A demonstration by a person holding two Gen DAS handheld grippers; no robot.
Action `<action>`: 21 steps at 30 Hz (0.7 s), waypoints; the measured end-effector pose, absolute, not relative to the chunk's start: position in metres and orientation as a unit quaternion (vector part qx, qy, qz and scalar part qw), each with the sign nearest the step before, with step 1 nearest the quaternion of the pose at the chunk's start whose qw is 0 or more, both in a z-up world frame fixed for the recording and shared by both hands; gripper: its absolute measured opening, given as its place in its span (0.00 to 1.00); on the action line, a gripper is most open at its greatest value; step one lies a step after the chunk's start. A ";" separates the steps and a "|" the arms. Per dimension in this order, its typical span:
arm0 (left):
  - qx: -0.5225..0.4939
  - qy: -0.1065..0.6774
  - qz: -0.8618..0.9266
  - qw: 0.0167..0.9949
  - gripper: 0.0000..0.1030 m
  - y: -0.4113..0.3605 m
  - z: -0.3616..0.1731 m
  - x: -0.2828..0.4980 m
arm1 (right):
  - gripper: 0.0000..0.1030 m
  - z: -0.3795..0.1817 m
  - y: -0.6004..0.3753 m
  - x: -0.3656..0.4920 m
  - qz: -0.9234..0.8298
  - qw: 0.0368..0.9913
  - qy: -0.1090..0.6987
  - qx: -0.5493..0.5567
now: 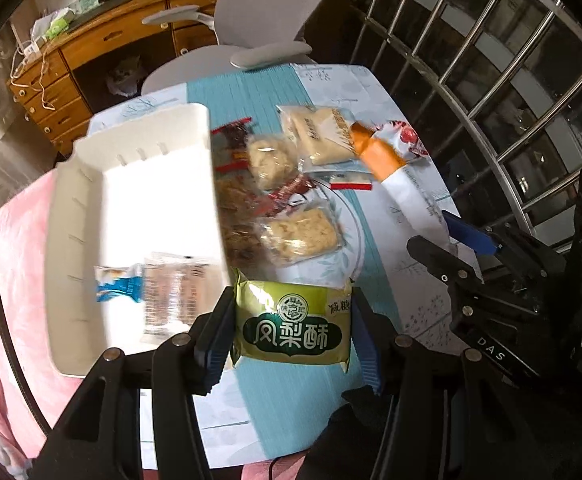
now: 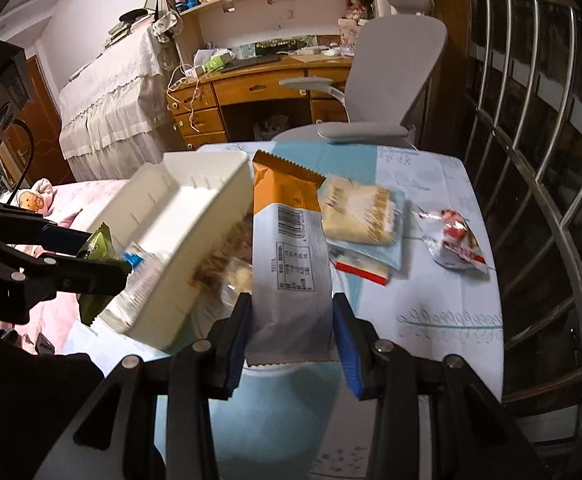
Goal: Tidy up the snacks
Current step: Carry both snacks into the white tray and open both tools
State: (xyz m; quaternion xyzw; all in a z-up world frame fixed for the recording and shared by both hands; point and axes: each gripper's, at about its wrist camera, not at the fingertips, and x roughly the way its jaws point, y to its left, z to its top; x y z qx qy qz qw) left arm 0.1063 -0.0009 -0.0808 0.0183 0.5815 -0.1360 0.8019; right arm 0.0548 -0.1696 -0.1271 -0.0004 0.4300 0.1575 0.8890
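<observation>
Far left: pink bedding (image 1: 11, 264) runs beside the counter (image 1: 323, 400). Next, a white bin (image 1: 91, 184) sits on the counter's left part; inside it lie a blue-ended wrapper (image 1: 117, 288) and a clear packet (image 1: 175, 300), both blurred.

Your left tool (image 1: 293, 332) is pinching a green pineapple-cake packet (image 1: 293, 328) by its two side edges, blue pads (image 1: 215, 344) tight on it; it hangs above the counter just right of the bin's near corner. The right wrist view shows the same packet at the bin's left side.

Right of the bin there's a pile on a white plate (image 1: 351, 216): a red-wrapped snack (image 1: 231, 136), two clear-wrapped crumbly cakes (image 1: 299, 232), and a brownish snack, blurred, against the bin wall.

Your right tool (image 2: 293, 332) is pinching an orange-and-white packet (image 2: 287, 248) upright by its lower end, pads on both sides, barcode side facing the camera; it's off the counter, near the bin's right wall.

Further right on the counter: a pale cake packet (image 2: 359, 216) partly over a red-edged white packet (image 2: 363, 270), then a red-and-white crinkled wrapper (image 2: 455, 240) by itself, apart from the others.

Behind: grey office chair (image 2: 395, 72), wooden desk (image 2: 251, 88). Far right: metal window bars (image 2: 531, 160).
</observation>
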 end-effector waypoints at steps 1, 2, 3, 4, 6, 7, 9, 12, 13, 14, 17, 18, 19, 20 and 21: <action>0.019 0.578 -0.135 0.804 0.51 0.007 -0.077 0.105 | 0.39 -0.124 -0.163 0.055 0.158 0.890 0.427 0.001; 0.019 0.576 -0.134 0.806 0.51 0.013 -0.074 0.104 | 0.39 -0.121 -0.156 0.055 0.158 0.891 0.425 0.002; 0.018 0.573 -0.133 0.809 0.51 0.021 -0.072 0.104 | 0.39 -0.117 -0.147 0.054 0.158 0.893 0.421 0.003; 0.019 0.570 -0.131 0.811 0.51 0.028 -0.070 0.103 | 0.39 -0.115 -0.140 0.054 0.158 0.894 0.418 0.004; 0.020 0.565 -0.128 0.815 0.51 0.044 -0.067 0.102 | 0.39 -0.111 -0.128 0.053 0.161 0.897 0.411 0.005; 0.020 0.563 -0.126 0.817 0.51 0.053 -0.066 0.102 | 0.39 -0.110 -0.120 0.053 0.162 0.898 0.408 0.005; 0.018 0.559 -0.124 0.820 0.51 0.070 -0.065 0.102 | 0.39 -0.108 -0.106 0.053 0.162 0.900 0.404 0.006; 0.018 0.556 -0.121 0.822 0.51 0.090 -0.065 0.104 | 0.39 -0.105 -0.083 0.053 0.163 0.903 0.398 0.011; 0.018 0.555 -0.119 0.823 0.51 0.098 -0.066 0.105 | 0.39 -0.104 -0.075 0.054 0.162 0.903 0.397 0.013; 0.019 0.555 -0.119 0.823 0.51 0.106 -0.067 0.106 | 0.39 -0.104 -0.069 0.054 0.162 0.904 0.396 0.015; 0.018 0.554 -0.115 0.824 0.51 0.126 -0.071 0.107 | 0.39 -0.105 -0.049 0.054 0.163 0.905 0.392 0.020; 0.017 0.554 -0.114 0.825 0.51 0.132 -0.072 0.107 | 0.39 -0.105 -0.043 0.055 0.164 0.905 0.391 0.022; 0.014 0.554 -0.113 0.825 0.51 0.141 -0.074 0.108 | 0.39 -0.107 -0.036 0.055 0.165 0.905 0.392 0.024; 0.012 0.554 -0.113 0.825 0.51 0.146 -0.075 0.109 | 0.39 -0.107 -0.032 0.056 0.165 0.904 0.393 0.024; 0.010 0.554 -0.111 0.825 0.51 0.152 -0.076 0.109 | 0.39 -0.109 -0.026 0.057 0.166 0.904 0.394 0.024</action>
